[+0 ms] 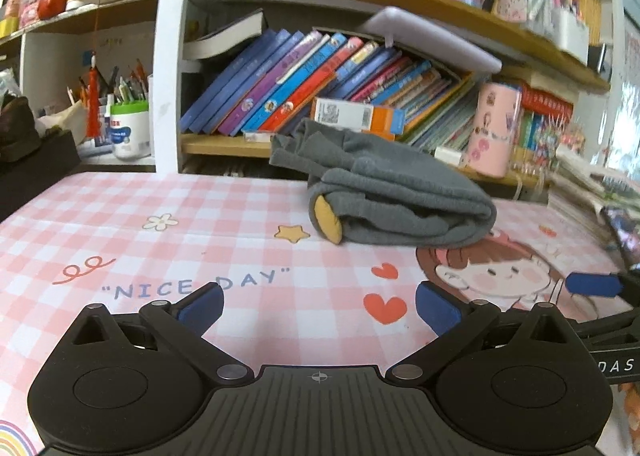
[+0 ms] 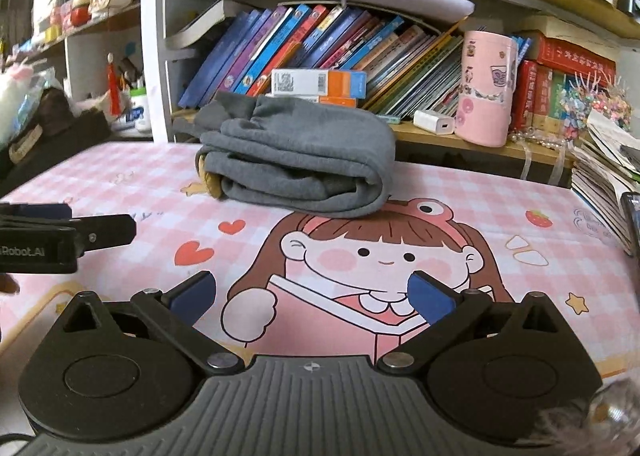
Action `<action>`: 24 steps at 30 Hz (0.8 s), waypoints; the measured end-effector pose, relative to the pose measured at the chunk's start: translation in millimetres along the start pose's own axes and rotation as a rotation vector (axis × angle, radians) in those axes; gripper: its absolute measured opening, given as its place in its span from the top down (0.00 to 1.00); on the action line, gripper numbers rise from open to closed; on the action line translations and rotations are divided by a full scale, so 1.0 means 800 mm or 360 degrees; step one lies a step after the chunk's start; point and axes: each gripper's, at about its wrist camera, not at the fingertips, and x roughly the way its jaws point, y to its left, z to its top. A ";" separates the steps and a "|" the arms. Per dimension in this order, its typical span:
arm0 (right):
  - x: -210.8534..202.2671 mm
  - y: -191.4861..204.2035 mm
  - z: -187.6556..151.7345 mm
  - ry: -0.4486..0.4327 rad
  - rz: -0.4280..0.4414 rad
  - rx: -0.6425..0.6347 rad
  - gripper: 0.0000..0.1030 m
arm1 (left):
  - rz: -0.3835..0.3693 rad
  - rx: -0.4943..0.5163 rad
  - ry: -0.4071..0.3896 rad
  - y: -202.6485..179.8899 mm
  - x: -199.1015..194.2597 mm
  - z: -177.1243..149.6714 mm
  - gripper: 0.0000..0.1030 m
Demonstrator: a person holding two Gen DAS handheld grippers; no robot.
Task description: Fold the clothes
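A grey garment (image 1: 392,196) lies folded in a thick bundle at the far side of the pink checked table mat (image 1: 160,248), with a yellow patch at its left end. It also shows in the right wrist view (image 2: 300,160). My left gripper (image 1: 320,310) is open and empty, low over the mat, well short of the garment. My right gripper (image 2: 312,298) is open and empty over the cartoon girl print, also short of the garment. The right gripper's blue fingertip (image 1: 592,284) shows at the right edge of the left wrist view. The left gripper shows at the left of the right wrist view (image 2: 60,234).
A bookshelf (image 1: 224,146) with slanted books (image 1: 304,84) stands right behind the garment. A pink cup (image 2: 486,90) and a white charger (image 2: 434,122) sit on the shelf. A stack of papers (image 2: 604,176) lies at the right edge. A dark box (image 1: 32,172) is at the left.
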 end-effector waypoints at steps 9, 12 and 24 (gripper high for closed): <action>0.003 0.001 0.000 0.0032 -0.0014 -0.0003 0.00 | 0.0051 0.0037 0.0027 -0.006 0.004 -0.001 0.00; 0.004 0.002 0.000 0.0035 -0.0011 -0.0015 0.00 | 0.0053 0.0051 0.0033 -0.007 0.004 0.000 0.00; 0.005 0.000 0.001 0.0052 -0.0019 0.0003 0.00 | 0.0131 0.0062 -0.0052 -0.006 -0.004 0.000 0.00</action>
